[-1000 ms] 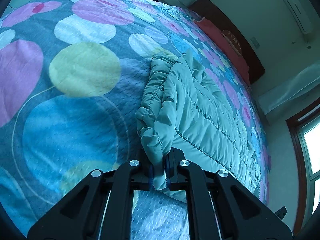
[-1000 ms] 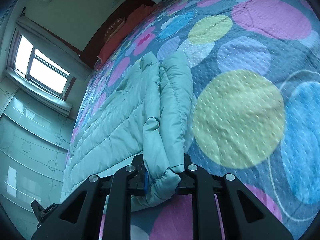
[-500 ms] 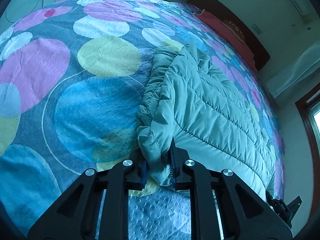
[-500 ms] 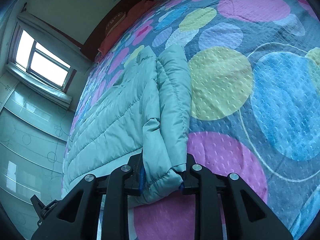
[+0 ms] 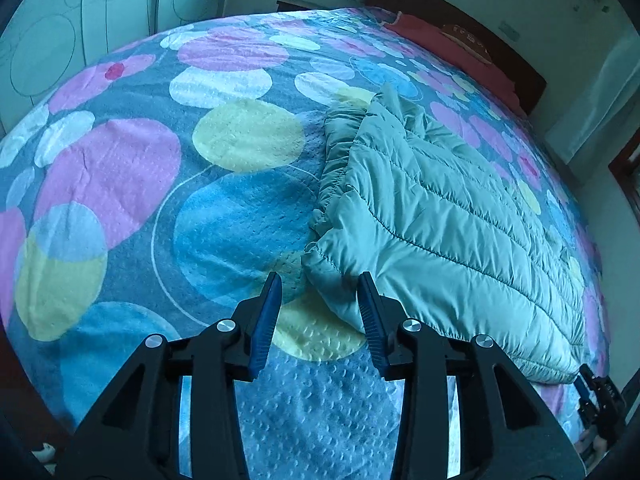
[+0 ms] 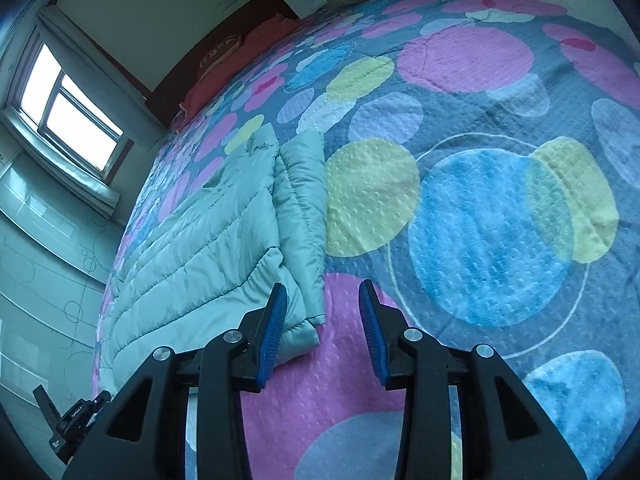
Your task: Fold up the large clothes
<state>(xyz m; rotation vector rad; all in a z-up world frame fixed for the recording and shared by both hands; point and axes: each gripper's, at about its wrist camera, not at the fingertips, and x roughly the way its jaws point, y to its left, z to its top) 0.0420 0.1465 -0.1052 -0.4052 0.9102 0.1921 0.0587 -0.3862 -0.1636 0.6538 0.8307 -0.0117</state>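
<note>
Releasing is underway on both sides: the left claw point(image 5: 319, 294) has its jaws opening, and the near corner of the jacket point(image 5: 440, 216) lies between the blue pads point(image 5: 267, 320), slack and not pinched. The right claw point(image 6: 323, 306) is opening too; the folded jacket point(image 6: 208, 240) edge sits just beside its left pad point(image 6: 274, 324), with mostly bare bedspread point(image 6: 492, 236) seen through the gap.

The jacket, a quilted pale-green one, is laid flat on the bed, folded lengthwise, with a narrow strip turned along the side facing the open bedspread point(image 5: 120, 184). Its far end points toward the red pillows point(image 5: 444, 36) at the headboard.

Judgement: the lengthwise fold looks set down, and this step is the let-go.

- Jaws should be opened fully before either claw is drawn back, so that the slippery shell is not dragged by a pad.
- Both claws are best backed out along their own pointing line, low and together, so the near edge is not skewed.
- The puffy filling is likely to spring up, so the stacked layers should be checked for creep once the pads are clear.
- A crosswise fold toward the pillows would probably follow; both near corners would then need regripping through all the layers, not just the top one.
</note>
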